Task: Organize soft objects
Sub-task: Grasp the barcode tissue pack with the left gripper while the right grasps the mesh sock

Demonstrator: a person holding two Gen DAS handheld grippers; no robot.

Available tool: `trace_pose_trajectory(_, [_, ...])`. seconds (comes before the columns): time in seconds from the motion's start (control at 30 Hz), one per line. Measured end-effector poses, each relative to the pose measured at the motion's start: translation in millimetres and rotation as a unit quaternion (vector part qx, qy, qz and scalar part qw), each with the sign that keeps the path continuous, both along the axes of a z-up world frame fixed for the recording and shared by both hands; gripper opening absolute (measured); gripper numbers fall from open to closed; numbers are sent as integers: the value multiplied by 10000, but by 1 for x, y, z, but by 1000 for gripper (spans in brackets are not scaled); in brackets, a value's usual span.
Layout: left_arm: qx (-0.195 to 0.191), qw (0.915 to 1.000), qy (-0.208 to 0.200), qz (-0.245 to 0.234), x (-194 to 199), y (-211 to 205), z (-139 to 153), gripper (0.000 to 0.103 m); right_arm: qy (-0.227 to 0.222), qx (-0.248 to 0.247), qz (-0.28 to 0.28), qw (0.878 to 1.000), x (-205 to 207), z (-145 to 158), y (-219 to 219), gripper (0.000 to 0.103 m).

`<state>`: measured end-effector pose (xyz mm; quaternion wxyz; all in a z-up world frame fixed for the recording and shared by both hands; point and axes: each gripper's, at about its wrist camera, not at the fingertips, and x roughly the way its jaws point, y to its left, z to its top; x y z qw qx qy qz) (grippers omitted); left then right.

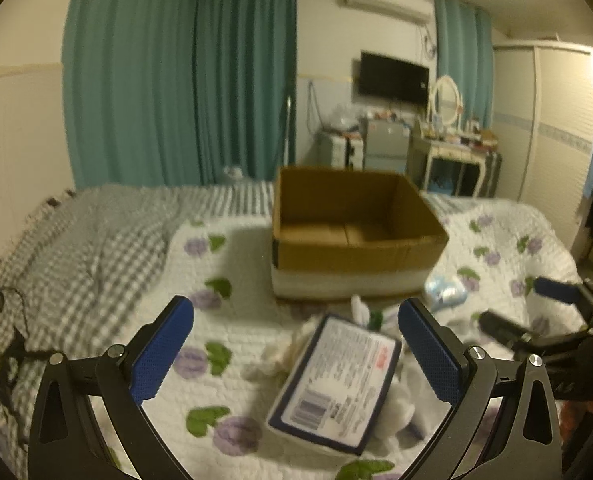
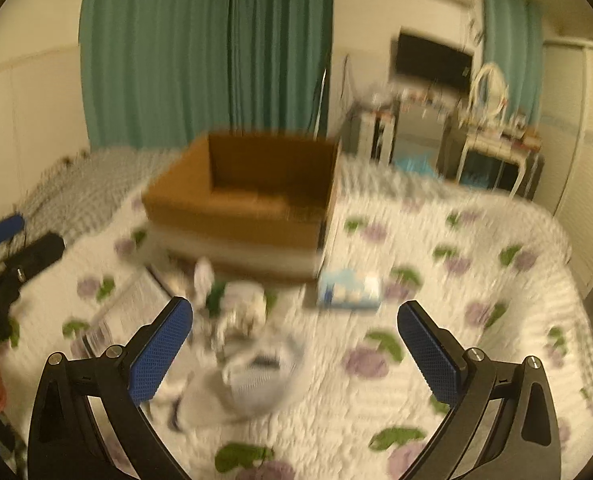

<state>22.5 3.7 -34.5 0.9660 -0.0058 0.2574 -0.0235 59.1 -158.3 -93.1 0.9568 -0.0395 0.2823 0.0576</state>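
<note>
An open cardboard box (image 1: 356,236) stands on the bed; it also shows in the right wrist view (image 2: 248,208). In front of it lie a white-and-blue tissue pack (image 1: 336,384), a white plush rabbit (image 1: 366,314) partly under it, and a small pale blue pack (image 1: 446,290). My left gripper (image 1: 296,354) is open above the tissue pack. My right gripper (image 2: 296,354) is open above a blurred white plush toy (image 2: 244,364). The pale blue pack (image 2: 350,288) lies beyond it, by the box. The right gripper shows at the right edge of the left wrist view (image 1: 524,308).
The bed has a white quilt with purple flowers (image 1: 224,360) and a grey checked blanket (image 1: 80,256) on the left with a black cord (image 1: 4,344). Teal curtains (image 1: 176,80), a TV, a dressing table and a wardrobe stand behind.
</note>
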Motion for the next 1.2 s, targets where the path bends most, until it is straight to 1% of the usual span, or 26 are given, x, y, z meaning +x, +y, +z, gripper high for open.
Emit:
trace_pose_trajectory(0.07, [54, 9997, 227, -39, 5, 0, -12, 103, 388, -38, 117, 9992, 7, -19, 3, 103])
trace_pose_trajectory(0.13, [62, 9987, 493, -105, 11, -1, -25, 103, 640, -160, 214, 9976, 13, -35, 7, 102])
trace_pose_trajectory(0.2, [39, 9969, 771, -157, 16, 0, -39, 103, 875, -267, 278, 9954, 19, -51, 11, 95])
trace_pose_trajectory(0.23, [76, 9956, 916, -156, 18, -1, -45, 103, 1017, -269, 304, 9940, 22, -60, 11, 88])
trace_pose_trajectory(0.3, [124, 9932, 1140, -200, 20, -2, -56, 103, 1257, -220, 318, 9913, 30, -73, 10, 87])
trace_pose_trajectory(0.33, [115, 9926, 1190, -229, 21, -2, -58, 103, 1354, -106, 354, 9901, 32, -77, 8, 82])
trace_pose_trajectory(0.37, [92, 9920, 1227, -273, 21, -2, -59, 103, 1409, -8, 390, 9893, 33, -78, 7, 74])
trace_pose_trajectory(0.43, [65, 9912, 1271, -355, 21, -3, -60, 103, 1493, 157, 551, 9871, 33, -77, 5, 66])
trace_pose_trajectory(0.5, [61, 9902, 1315, -464, 20, -5, -61, 103, 1487, 124, 594, 9870, 32, -76, 7, 59])
trace_pose_trajectory(0.57, [30, 9878, 1415, -643, 20, -9, -63, 103, 1440, 130, 618, 9876, 30, -71, 7, 58])
trace_pose_trajectory(0.63, [41, 9859, 1491, -764, 22, -13, -66, 103, 1325, 137, 566, 9895, 27, -64, 5, 57])
trace_pose_trajectory(0.77, [195, 9844, 1619, -662, 32, -18, -74, 103, 1174, 142, 449, 9920, 25, -51, -2, 57])
trace_pose_trajectory(0.83, [291, 9839, 1650, -621, 36, -21, -77, 103, 1146, 159, 414, 9924, 24, -46, -6, 57])
trace_pose_trajectory(0.93, [407, 9821, 1707, -680, 42, -26, -84, 103, 1122, 156, 339, 9930, 24, -45, -10, 57])
trace_pose_trajectory(1.03, [505, 9807, 1726, -769, 45, -32, -89, 103, 1110, 263, 310, 9930, 26, -42, -16, 58])
trace_pose_trajectory(1.1, [528, 9797, 1733, -854, 45, -35, -91, 95, 1083, 288, 286, 9933, 25, -41, -19, 58])
trace_pose_trajectory(1.13, [492, 9785, 1768, -944, 44, -36, -91, 89, 1073, 302, 278, 9934, 25, -40, -21, 58])
trace_pose_trajectory(1.2, [546, 9784, 1747, -957, 42, -35, -90, 85, 1042, 359, 262, 9936, 23, -38, -24, 58])
